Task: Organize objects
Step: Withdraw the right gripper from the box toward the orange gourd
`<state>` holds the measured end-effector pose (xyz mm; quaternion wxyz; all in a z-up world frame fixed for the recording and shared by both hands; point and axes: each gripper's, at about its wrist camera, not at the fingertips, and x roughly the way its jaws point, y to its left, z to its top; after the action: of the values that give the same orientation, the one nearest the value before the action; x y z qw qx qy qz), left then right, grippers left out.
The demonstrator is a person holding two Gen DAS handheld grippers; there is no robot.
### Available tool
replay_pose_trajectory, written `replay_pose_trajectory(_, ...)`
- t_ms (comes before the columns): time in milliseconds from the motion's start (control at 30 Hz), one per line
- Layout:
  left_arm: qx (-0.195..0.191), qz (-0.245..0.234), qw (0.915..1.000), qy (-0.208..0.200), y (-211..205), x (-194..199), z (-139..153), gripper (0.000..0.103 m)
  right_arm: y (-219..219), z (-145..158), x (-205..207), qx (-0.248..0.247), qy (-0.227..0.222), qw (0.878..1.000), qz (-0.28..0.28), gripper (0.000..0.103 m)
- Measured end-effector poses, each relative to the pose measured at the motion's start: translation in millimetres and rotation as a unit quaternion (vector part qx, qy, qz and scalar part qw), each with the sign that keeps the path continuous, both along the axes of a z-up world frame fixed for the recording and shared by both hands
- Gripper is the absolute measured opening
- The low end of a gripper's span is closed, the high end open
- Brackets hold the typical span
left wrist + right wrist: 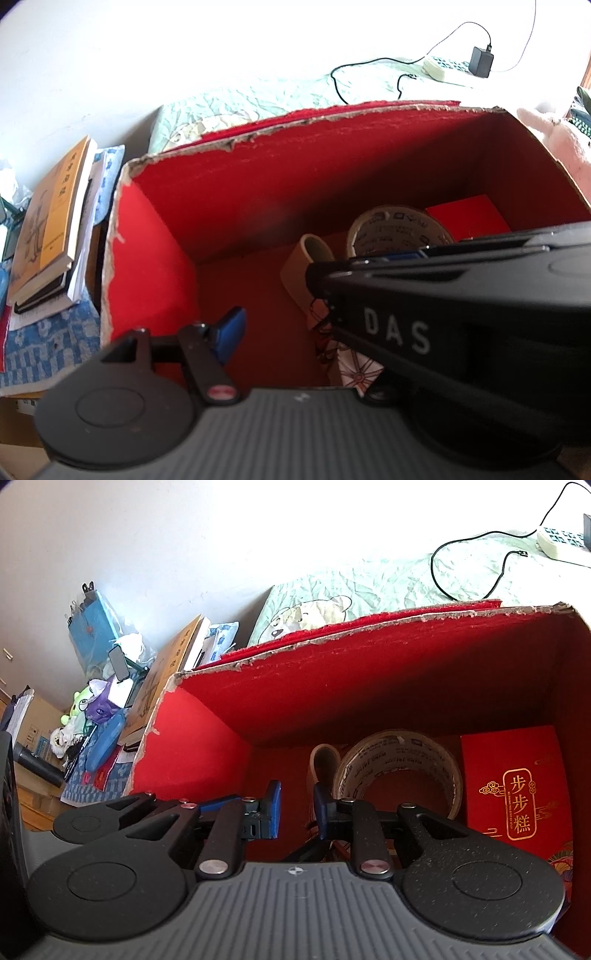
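- Red cardboard box [229, 753]: open-topped, red inside, rim torn ragged with bare brown card showing; set against a pale green bedspread [388, 579].
- Large tape roll [399, 753]: printed lettering on its band, standing on edge on the box floor, toward the far wall.
- Small tape roll [314, 254]: beige, standing just left of the large one, touching or nearly so.
- Red packet [517, 794]: gold characters in a gold frame, at the right of the box beside the large roll.
- Patterned item [354, 365]: white with red motif, near side of the floor, mostly hidden.
- Right gripper [295, 805]: over the box, blue pads parted, nothing between them.
- Left gripper [232, 328]: one blue pad visible; right gripper's body covers the other; state cannot be told.
- Stack of books [48, 229]: left of the box, outside.
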<state>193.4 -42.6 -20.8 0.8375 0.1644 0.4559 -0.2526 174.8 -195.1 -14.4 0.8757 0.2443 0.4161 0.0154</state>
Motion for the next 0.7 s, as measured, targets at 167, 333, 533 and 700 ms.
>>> replay_pose_trajectory(167, -0.002, 0.009, 1.0000, -0.003, 0.9, -0.8, 0.5, 0.073, -5.3, -2.8, 1.6, 0.026, 0.003, 1.000, 0.006, 0.023)
replay_pose_trajectory(333, -0.003, 0.025, 0.9996, -0.013, 0.5, -2.7, 0.7, 0.070, -8.9, -3.8, -0.5, 0.054, -0.006, 0.999, 0.005, 0.023)
replay_pose_trajectory(533, 0.012, 0.040, 0.9988, -0.023, -2.0, -3.7, 0.2, 0.063, -15.9, -6.9, -5.4, 0.099, -0.017, 0.995, -0.009, 0.023)
replay_pose_trajectory(700, 0.009, 0.044, 0.9984, -0.035, -0.5, -8.8, 2.2, 0.064, -14.3, 0.4, -20.9, 0.085, -0.078, 0.993, 0.001, 0.023)
